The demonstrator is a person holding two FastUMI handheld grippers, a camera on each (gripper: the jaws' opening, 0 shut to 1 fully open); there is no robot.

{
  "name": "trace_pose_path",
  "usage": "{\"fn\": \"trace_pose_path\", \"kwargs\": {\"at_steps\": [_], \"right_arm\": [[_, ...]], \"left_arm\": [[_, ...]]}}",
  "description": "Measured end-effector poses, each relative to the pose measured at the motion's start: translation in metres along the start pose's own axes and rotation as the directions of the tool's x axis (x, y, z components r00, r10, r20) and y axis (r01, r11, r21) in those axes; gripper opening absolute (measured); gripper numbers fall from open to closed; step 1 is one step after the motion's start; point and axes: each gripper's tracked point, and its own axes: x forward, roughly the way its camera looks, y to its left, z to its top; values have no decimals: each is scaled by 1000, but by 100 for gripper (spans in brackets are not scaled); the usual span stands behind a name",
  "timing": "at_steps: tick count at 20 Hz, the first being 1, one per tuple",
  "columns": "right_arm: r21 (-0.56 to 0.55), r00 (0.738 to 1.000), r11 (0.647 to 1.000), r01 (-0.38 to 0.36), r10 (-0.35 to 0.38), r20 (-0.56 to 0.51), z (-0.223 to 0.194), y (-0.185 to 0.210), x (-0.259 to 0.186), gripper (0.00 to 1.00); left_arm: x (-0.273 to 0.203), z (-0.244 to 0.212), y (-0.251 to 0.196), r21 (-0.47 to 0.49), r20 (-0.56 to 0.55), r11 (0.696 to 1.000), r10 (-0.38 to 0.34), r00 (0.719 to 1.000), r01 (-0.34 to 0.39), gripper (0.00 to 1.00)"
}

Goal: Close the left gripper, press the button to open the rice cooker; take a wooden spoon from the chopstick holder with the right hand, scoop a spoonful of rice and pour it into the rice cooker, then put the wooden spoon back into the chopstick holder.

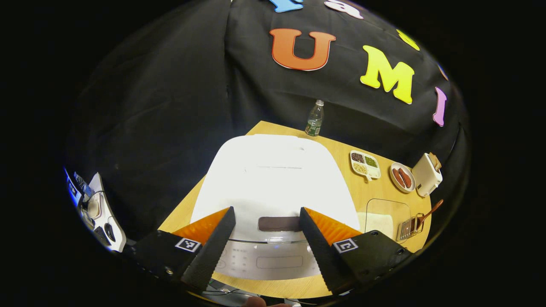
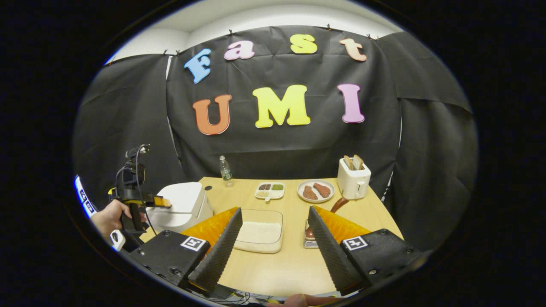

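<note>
The white rice cooker (image 1: 277, 179) stands with its lid down right before my left gripper (image 1: 266, 251), whose fingers are spread wide, one on each side of the dark button (image 1: 279, 224) on the lid's front. In the right gripper view the cooker (image 2: 183, 204) sits at the table's left, with a hand holding the left gripper (image 2: 136, 200) above it. My right gripper (image 2: 275, 251) is open over the near table, before a clear container of rice (image 2: 260, 232). The wooden spoon (image 1: 431, 212) stands in the chopstick holder (image 1: 408, 228); that holder (image 2: 310, 236) is partly hidden by a finger.
A water bottle (image 2: 225, 170) stands at the back of the wooden table (image 2: 277, 268). A divided dish of beans (image 2: 269, 190), a plate with sausages (image 2: 315, 190) and a white toaster (image 2: 353, 178) holding bread line the far right side.
</note>
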Motion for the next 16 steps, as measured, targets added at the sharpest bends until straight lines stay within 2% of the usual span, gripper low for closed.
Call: {"fn": "trace_pose_path", "kwargs": {"at_steps": [8,11,14,16], "right_arm": [[22,1000,1000,-2,3,-20,-6,-5,6,100],[27,1000,1000,-4,5,-28,-9,-5,7,100],[11,999,1000,-11,12,-43,-14,-3,7,100],[-2,999,1000,-20,20,-47,-14,0,6,100]], "left_arm": [[4,-6,-1,46,50,999,8,999,-10,99],[3,-7,-1,67,122,998,0,993,-8,99],[3,-4,-1,83,243,997,-29,970,9,99],[3,-4,-1,86,260,996,-32,965,10,99]]}}
